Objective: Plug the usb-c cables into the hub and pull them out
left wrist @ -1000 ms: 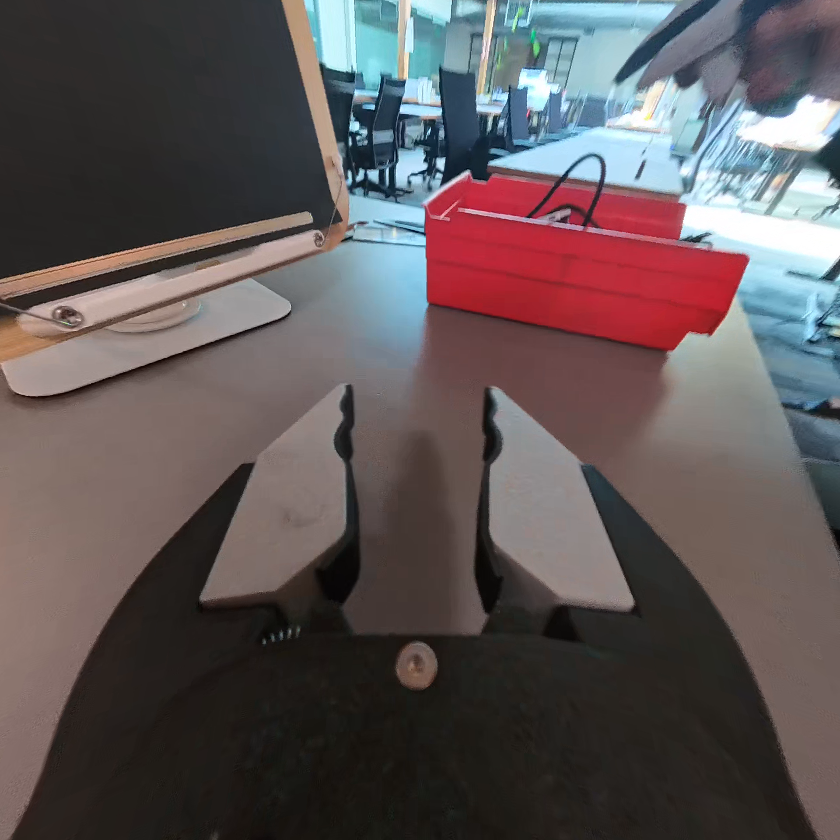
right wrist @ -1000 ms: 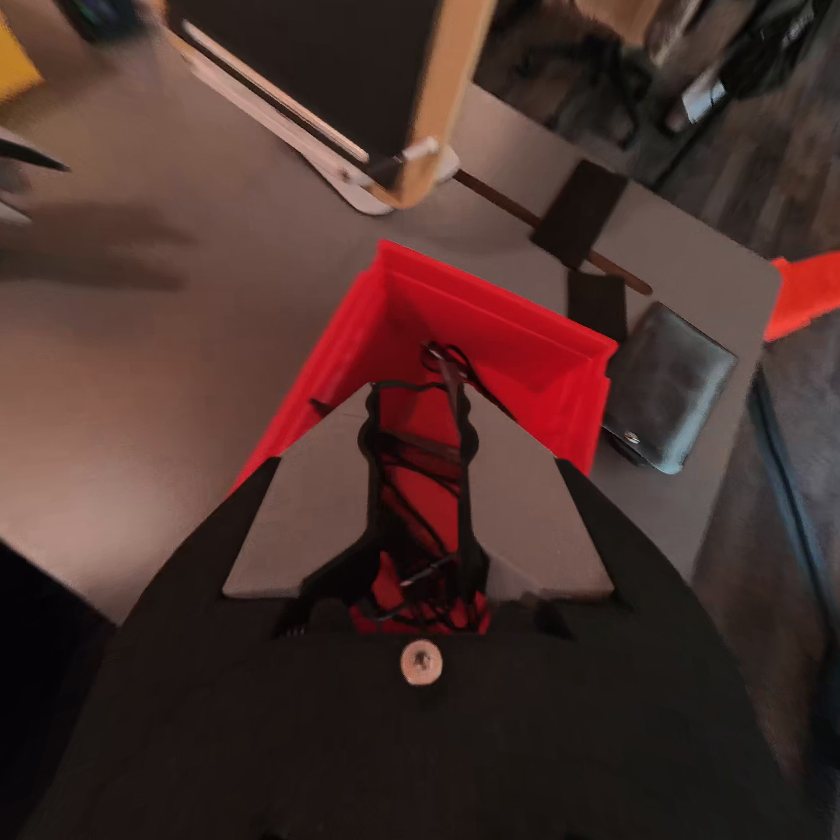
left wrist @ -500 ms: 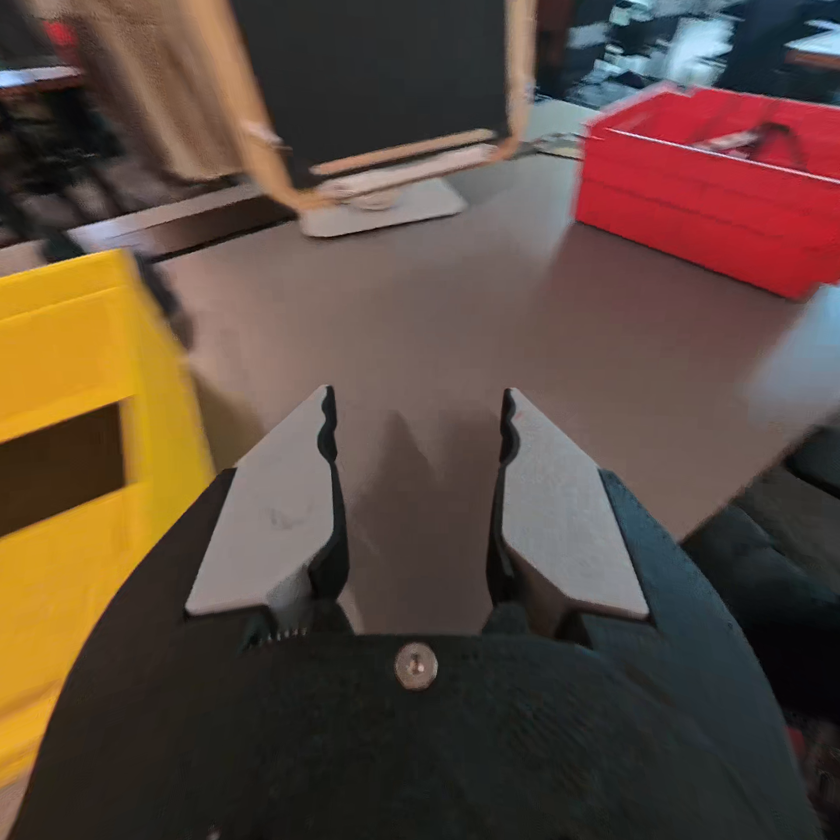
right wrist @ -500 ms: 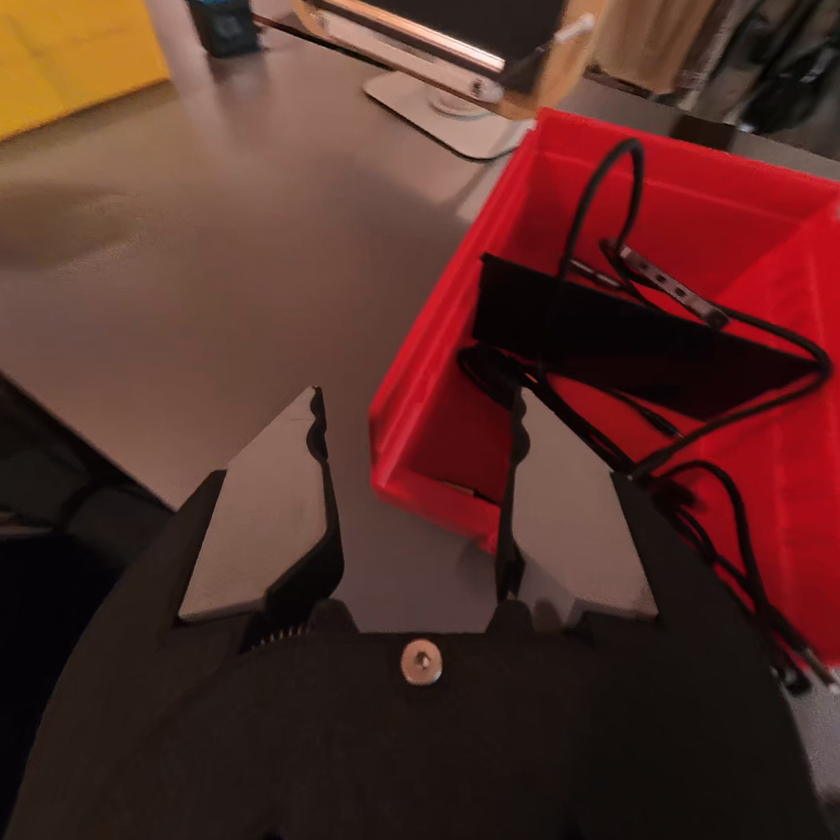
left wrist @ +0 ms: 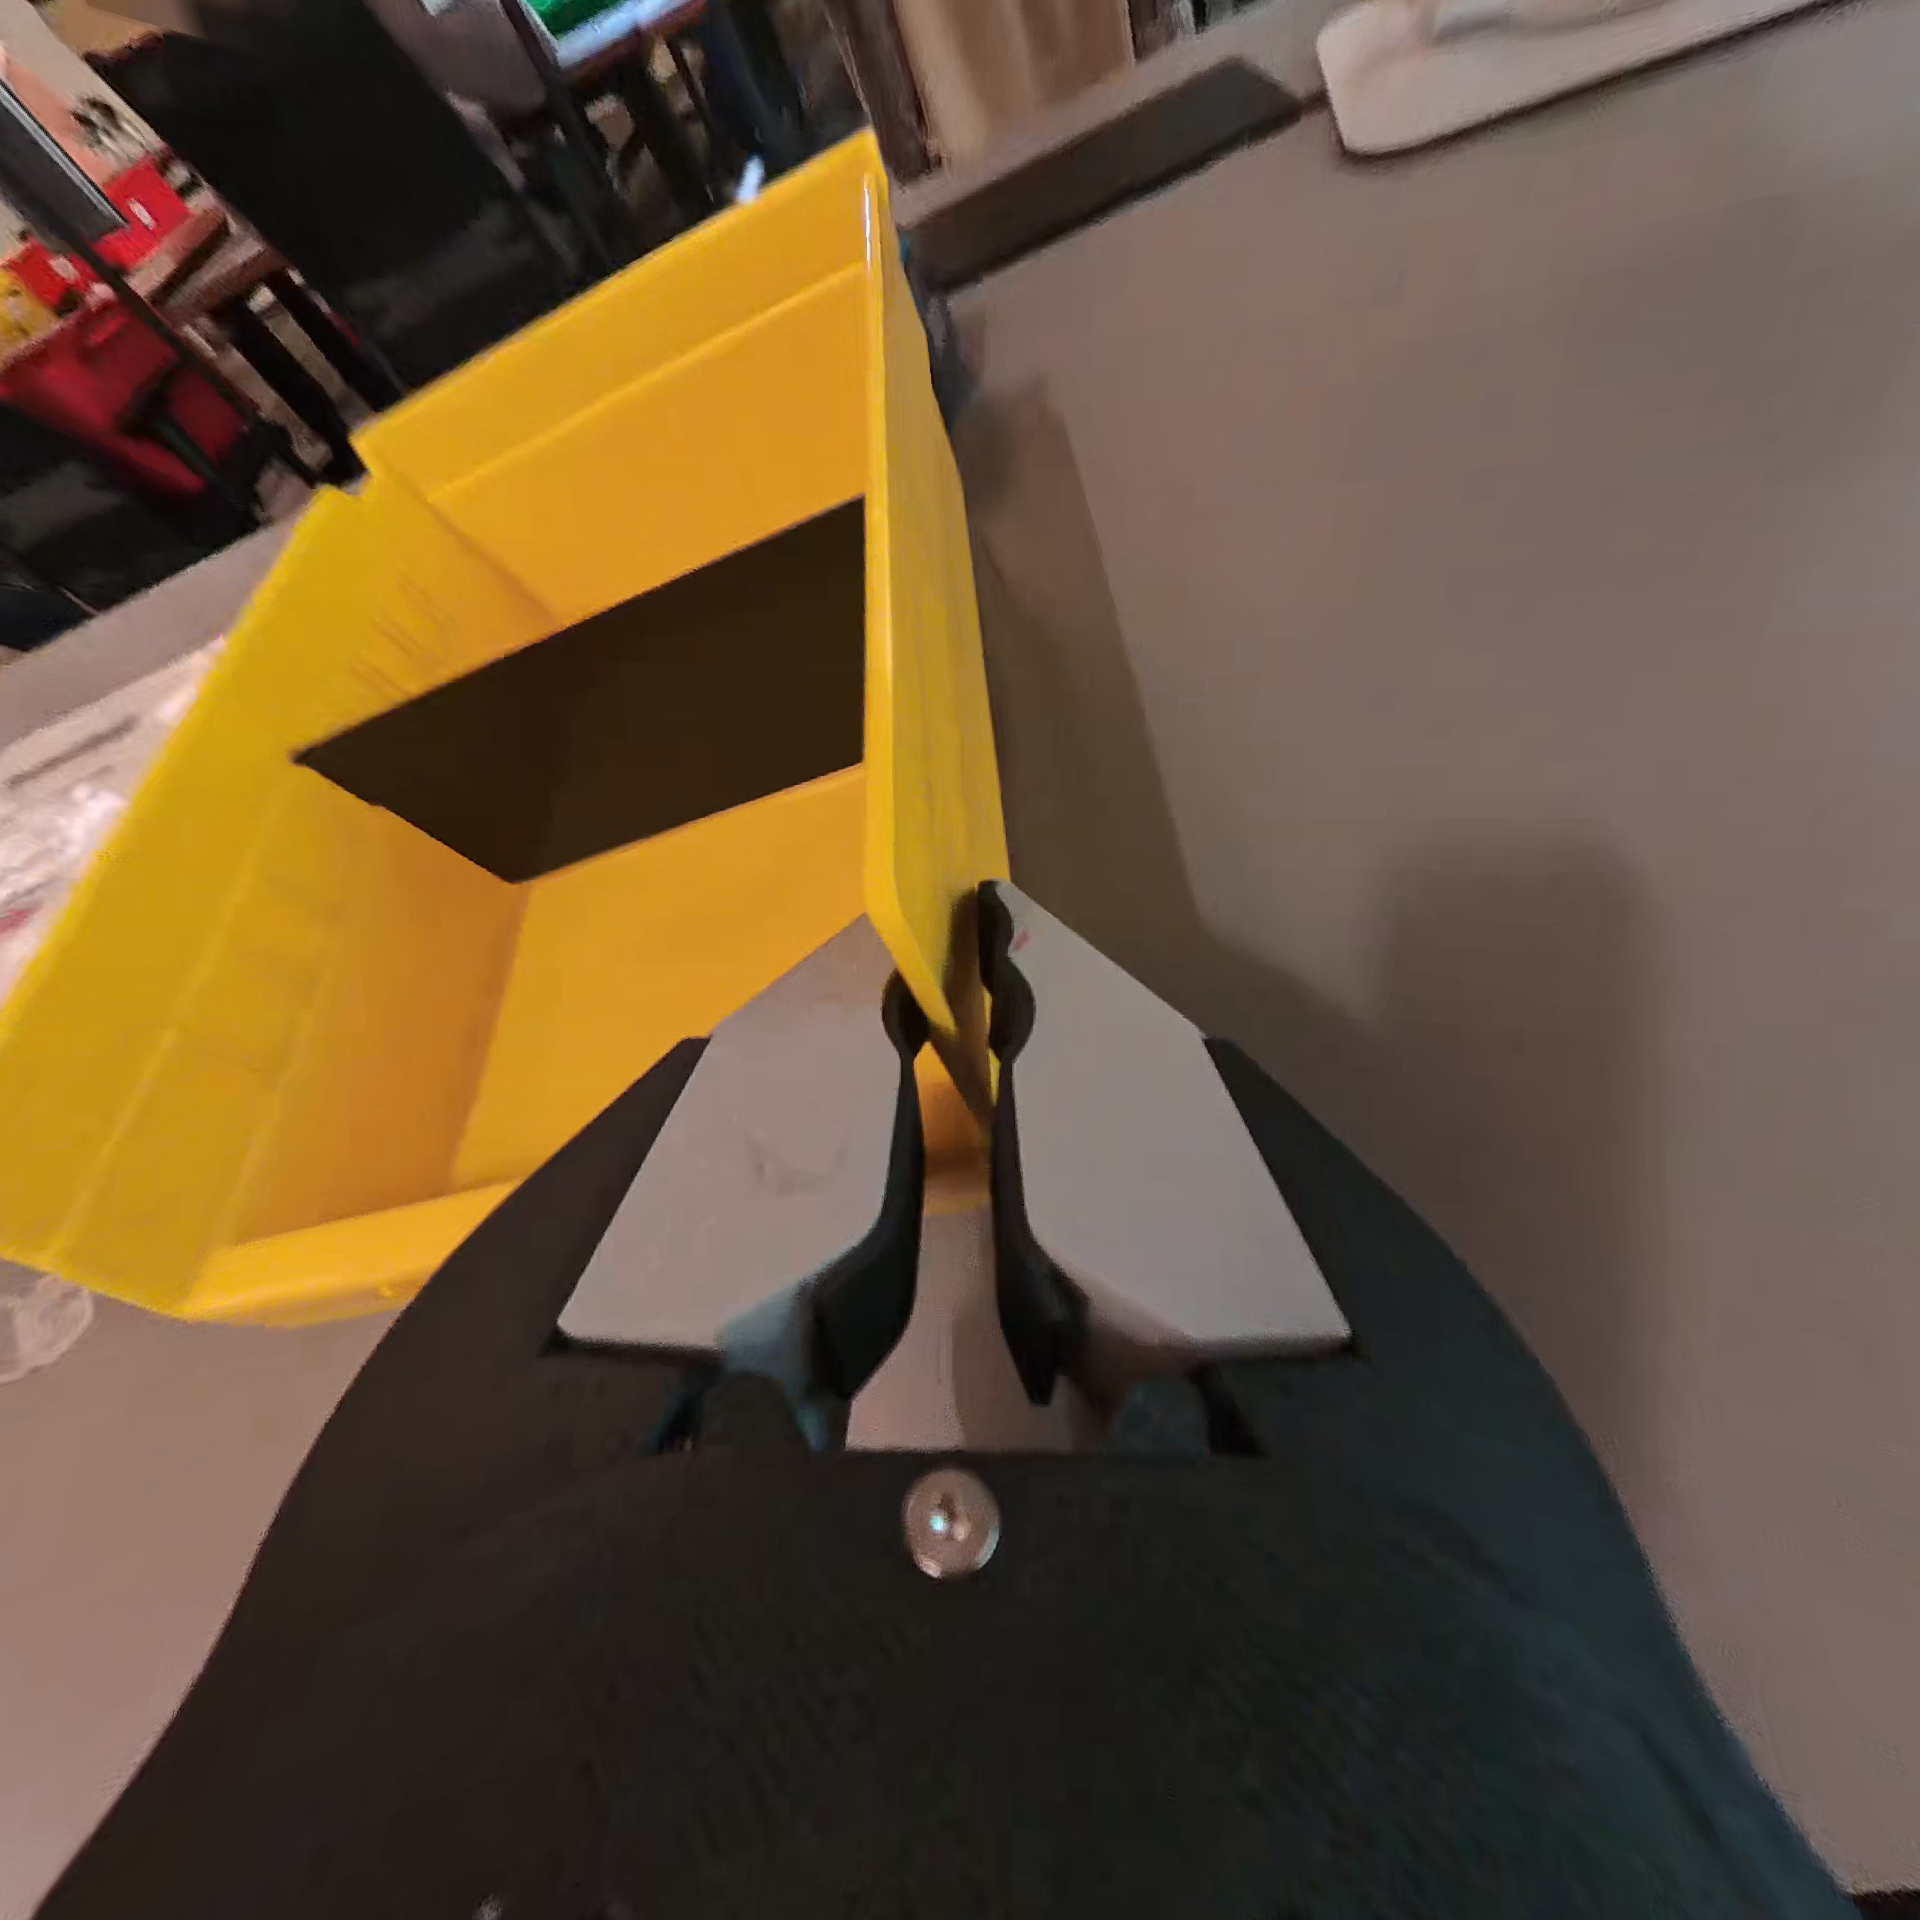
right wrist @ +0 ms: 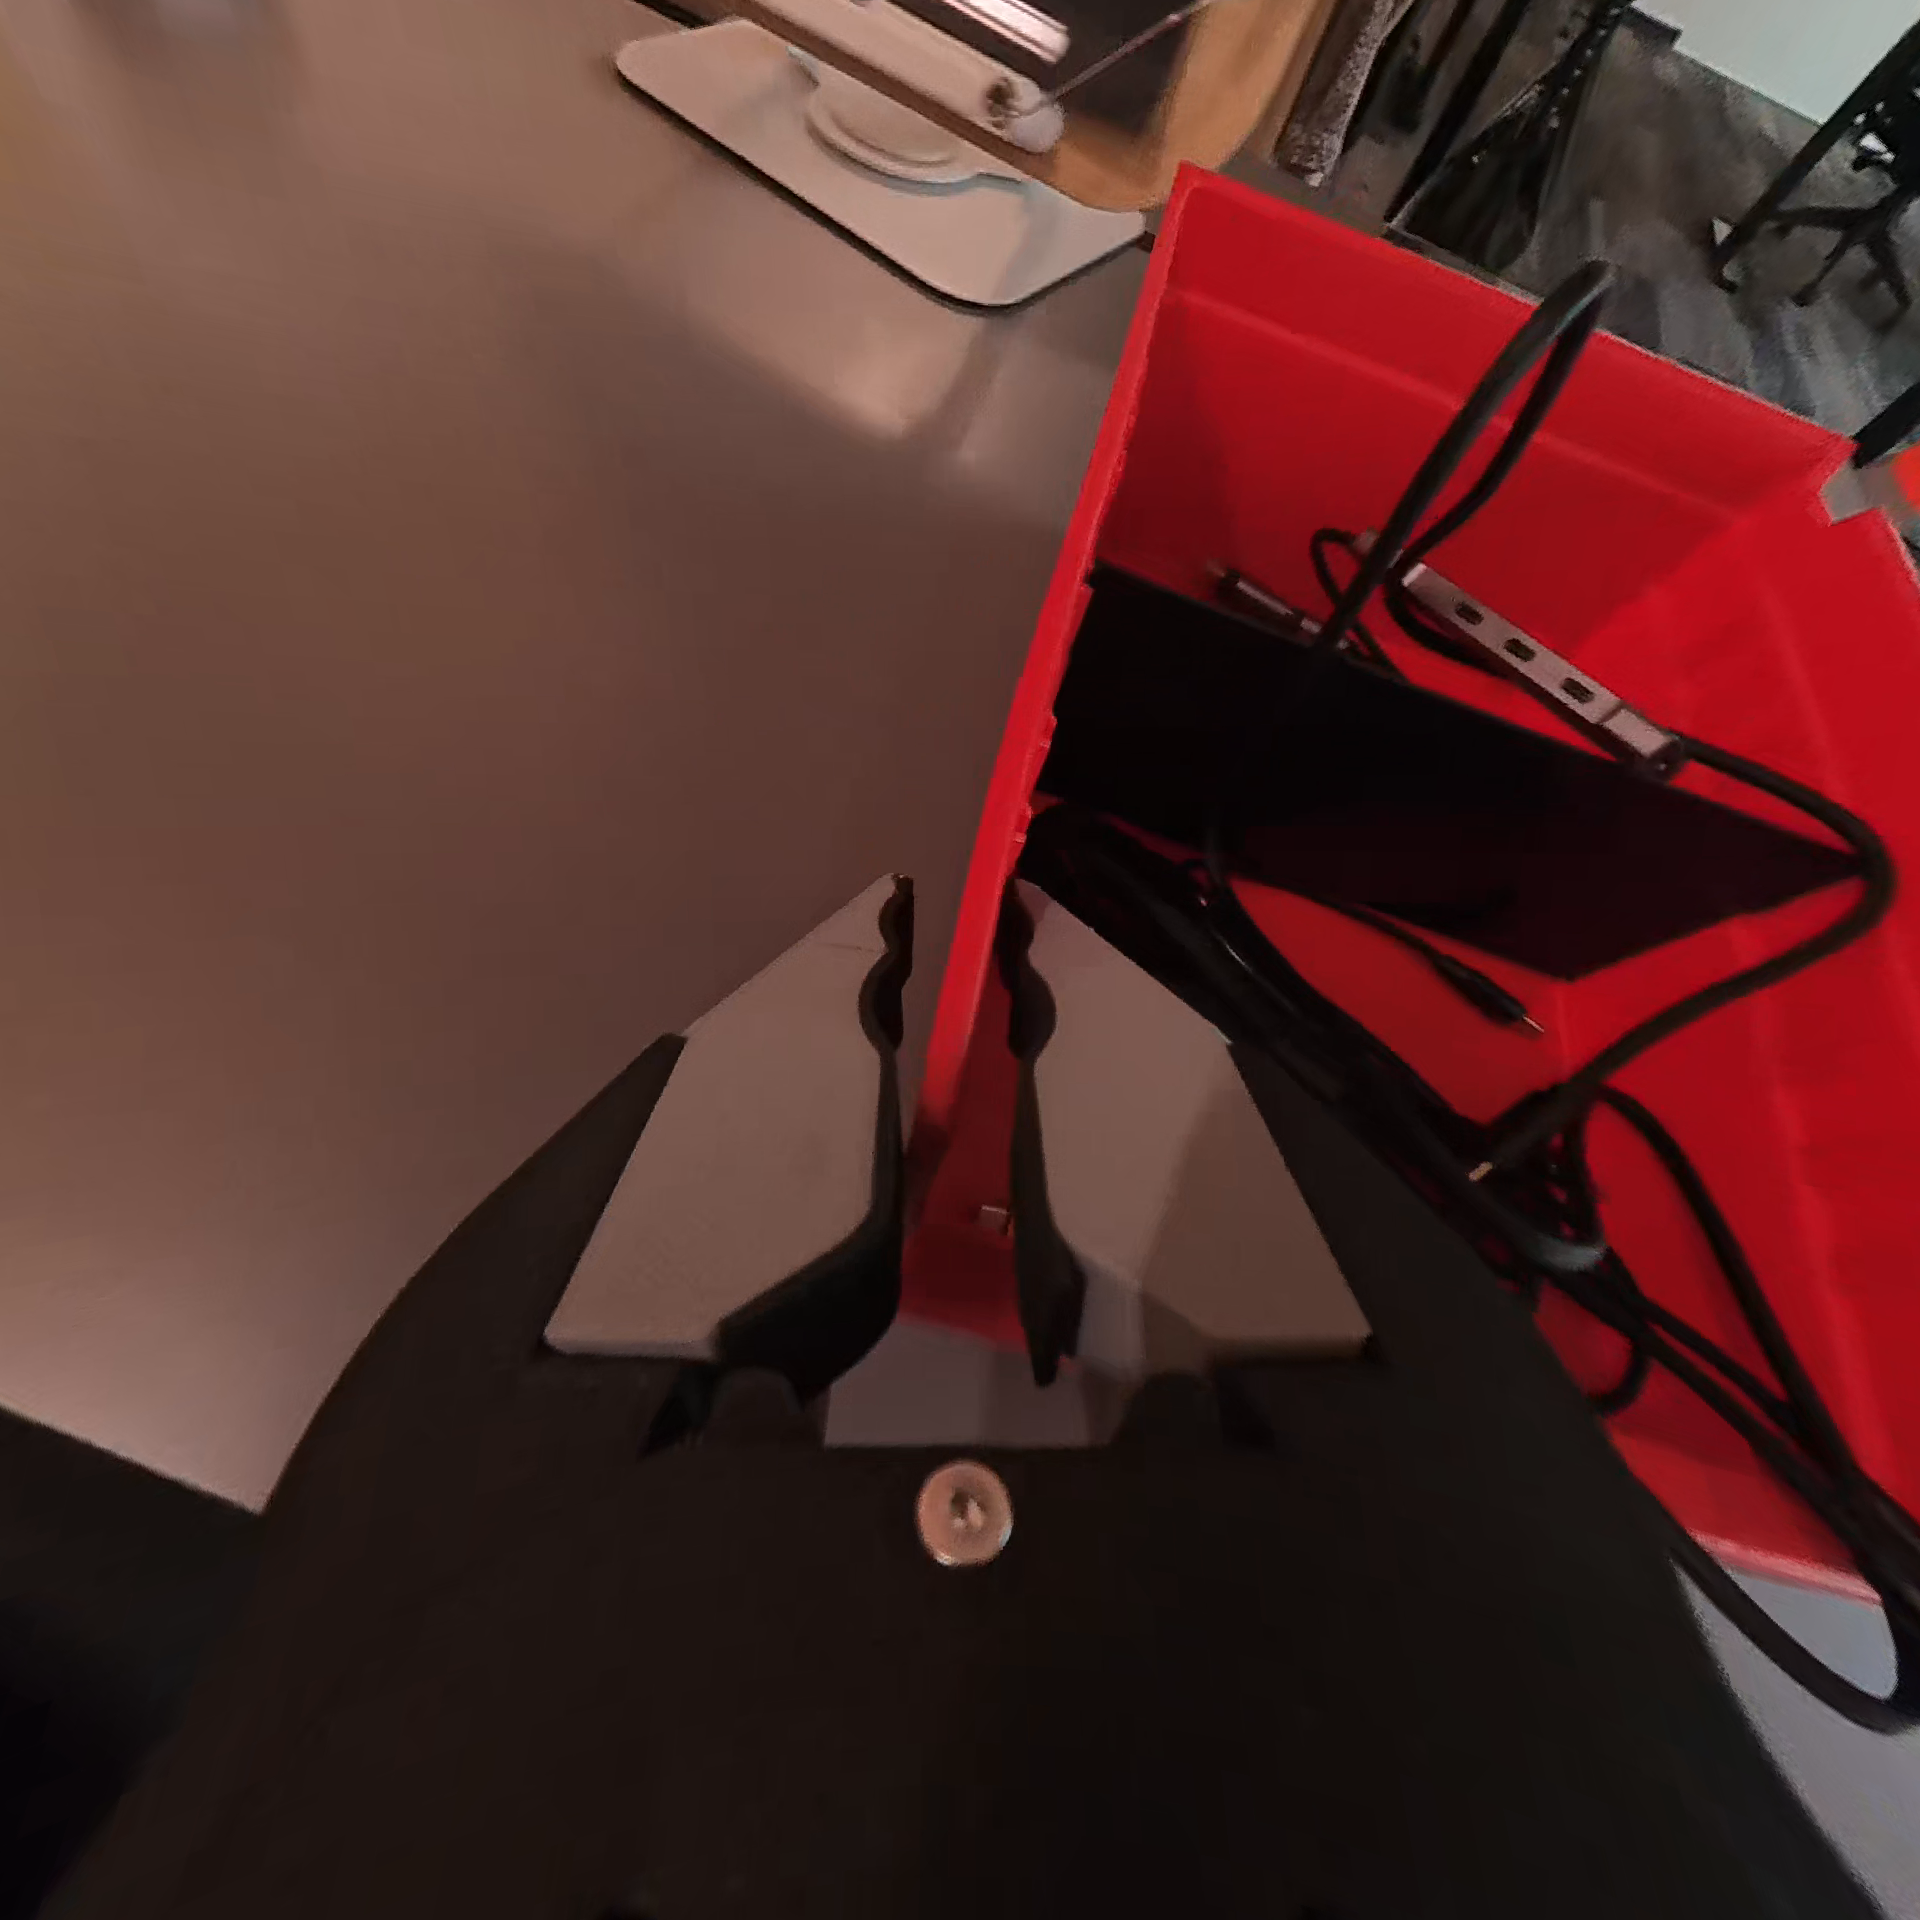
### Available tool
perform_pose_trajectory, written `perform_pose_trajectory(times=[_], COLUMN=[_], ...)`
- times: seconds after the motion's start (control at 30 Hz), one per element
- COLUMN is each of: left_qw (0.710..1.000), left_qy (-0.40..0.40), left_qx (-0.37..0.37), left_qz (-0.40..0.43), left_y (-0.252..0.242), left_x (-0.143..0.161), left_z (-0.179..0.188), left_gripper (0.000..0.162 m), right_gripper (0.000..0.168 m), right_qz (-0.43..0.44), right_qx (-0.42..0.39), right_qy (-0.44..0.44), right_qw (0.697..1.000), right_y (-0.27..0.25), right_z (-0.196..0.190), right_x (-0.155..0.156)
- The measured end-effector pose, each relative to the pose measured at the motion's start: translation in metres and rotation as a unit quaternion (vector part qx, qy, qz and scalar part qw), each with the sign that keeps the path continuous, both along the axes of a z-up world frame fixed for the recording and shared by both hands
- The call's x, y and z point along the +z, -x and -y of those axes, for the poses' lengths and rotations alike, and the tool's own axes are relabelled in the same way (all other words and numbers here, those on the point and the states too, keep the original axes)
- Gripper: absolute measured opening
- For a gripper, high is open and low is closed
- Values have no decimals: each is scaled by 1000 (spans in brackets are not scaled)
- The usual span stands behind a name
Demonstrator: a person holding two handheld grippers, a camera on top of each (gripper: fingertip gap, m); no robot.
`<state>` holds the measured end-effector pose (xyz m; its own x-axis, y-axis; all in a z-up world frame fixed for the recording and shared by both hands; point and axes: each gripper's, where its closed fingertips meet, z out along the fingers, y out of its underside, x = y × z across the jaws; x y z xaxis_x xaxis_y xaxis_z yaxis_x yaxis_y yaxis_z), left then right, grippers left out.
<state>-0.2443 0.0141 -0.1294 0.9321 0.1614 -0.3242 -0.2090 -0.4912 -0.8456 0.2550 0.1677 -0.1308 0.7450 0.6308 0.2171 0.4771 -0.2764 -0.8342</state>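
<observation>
In the right wrist view a red bin [right wrist: 1351, 416] stands on the grey table [right wrist: 468, 623]. It holds a grey USB hub [right wrist: 1522, 652], a tangle of black cables [right wrist: 1766, 987] and a black divider [right wrist: 1351, 790]. One loose cable plug [right wrist: 1496, 997] lies on the bin floor. My right gripper [right wrist: 956, 904] is shut on the red bin's left wall. In the left wrist view my left gripper [left wrist: 940, 935] is shut on the right wall of a yellow bin [left wrist: 665, 436] that has a black divider [left wrist: 623, 717] inside.
A white stand base [right wrist: 883, 187] with a framed screen sits at the back; it also shows in the left wrist view [left wrist: 1558, 73]. Clear plastic bags [left wrist: 62, 810] lie left of the yellow bin. The table's front edge runs at lower left in the right wrist view.
My left gripper swung left to the yellow bin and closed on its right wall. My right gripper came down beside the red bin and closed on its left wall.
</observation>
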Motion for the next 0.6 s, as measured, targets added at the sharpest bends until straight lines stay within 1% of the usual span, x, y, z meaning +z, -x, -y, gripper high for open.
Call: perform_pose_trajectory(times=[0.07,0.13,0.3,0.4,0.53,0.6], left_qw=[1000,999,996,993,988,986], left_qy=[-28,-37,-92,-116,-150,-160], left_qx=[1,5,5,12,24,30], left_qz=[4,14,5,-14,-37,-45], left_y=[7,13,19,22,26,28], left_x=[15,27,67,93,119,127], left_z=[4,9,27,41,61,68], left_gripper=[4,4,4,5,5,5], right_gripper=[14,15,14,18,34,31], right_qz=[-7,-26,-57,-67,-92,-114], right_qx=[8,29,100,162,269,294], right_qy=[4,13,24,35,68,57], right_qw=[1000,999,993,984,956,947], right_y=[23,52,151,228,355,413], right_z=[13,30,79,117,177,199], right_x=[1,7,15,15,19,33])
